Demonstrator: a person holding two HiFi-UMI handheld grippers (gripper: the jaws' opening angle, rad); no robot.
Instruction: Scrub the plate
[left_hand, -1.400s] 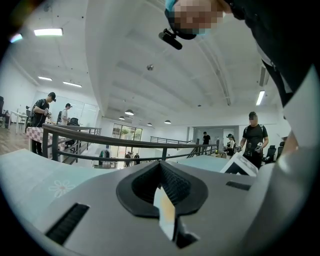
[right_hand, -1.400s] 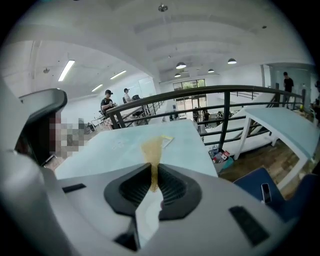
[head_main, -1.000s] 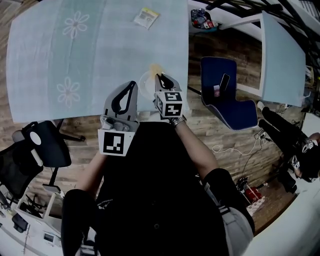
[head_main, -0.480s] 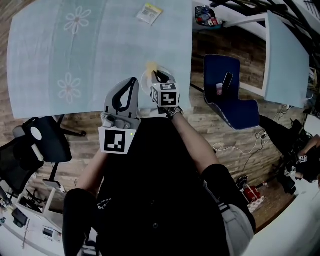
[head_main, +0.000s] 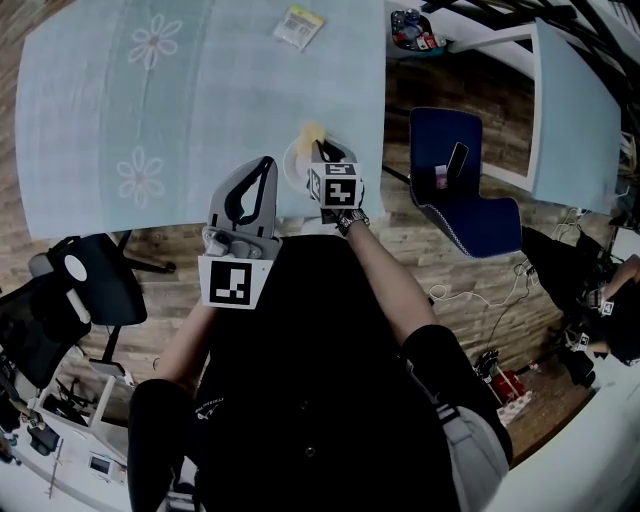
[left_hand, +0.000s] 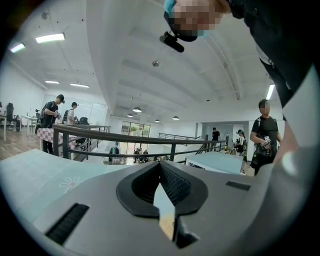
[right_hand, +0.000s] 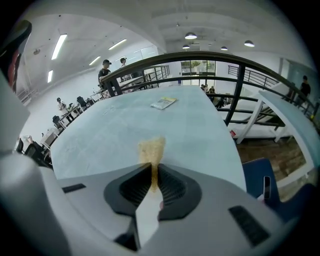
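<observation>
since half a second ago our right gripper (head_main: 320, 150) has carried the yellow sponge (head_main: 312, 133) a touch to the right, at the far rim of the white plate (head_main: 291, 163), which sits on the pale blue table (head_main: 120, 100) near its front edge. its jaws are pinched narrow on the sponge, though we cannot quite tell whether the sponge touches the plate. our left gripper (head_main: 264, 166) hovers just left of the plate, jaws pressed together with nothing between them.

The left tool (left_hand: 160, 166) is held with jaws closed together (nothing between them); beyond, a pale flower-printed surface (left_hand: 31, 172) and a dark railing (left_hand: 138, 138) are seen.
</observation>
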